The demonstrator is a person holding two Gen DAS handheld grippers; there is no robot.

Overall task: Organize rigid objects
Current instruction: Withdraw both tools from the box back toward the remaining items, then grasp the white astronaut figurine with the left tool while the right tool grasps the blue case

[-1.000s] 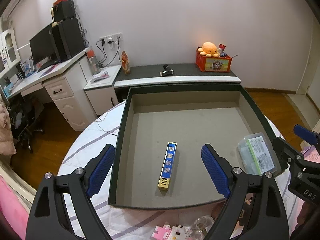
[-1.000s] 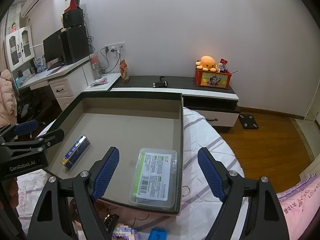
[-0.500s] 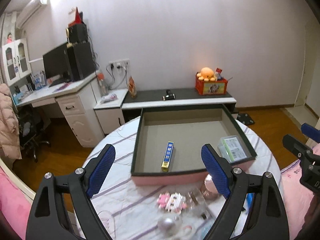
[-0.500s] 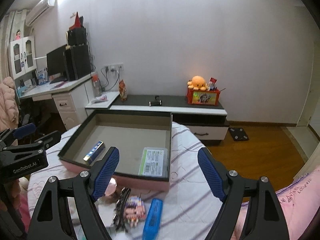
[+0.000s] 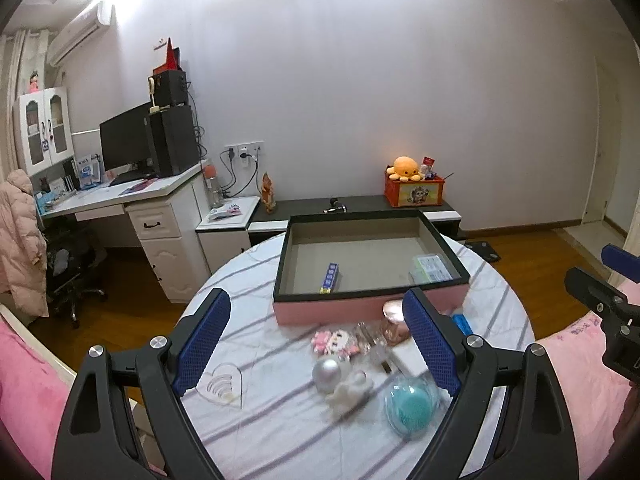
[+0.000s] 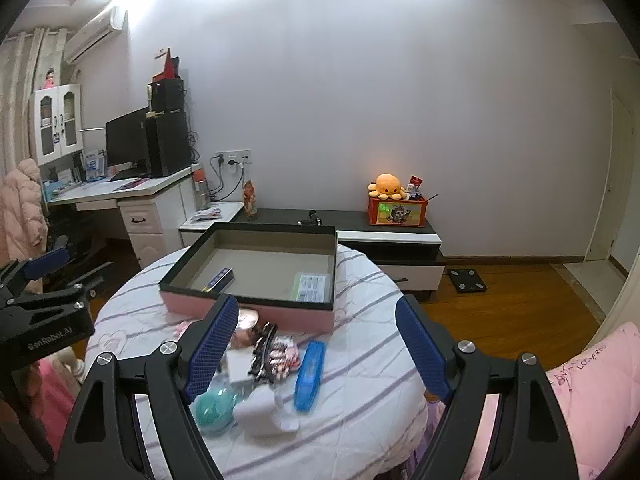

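Both claws have drawn back from the pink-sided tray; left claw and right claw gape empty. The blue plastic case lies on the desk: light, stiff, slick; best gripped across its narrow middle.

Left gripper: jaws wide apart, nothing between them, tilted downward.
Right gripper: jaws wide apart, empty, tilted downward.

We look forward and slightly down along each gripper from the near edge of the round table. Both views, side by side, share the box, the clutter before it and the far wall.
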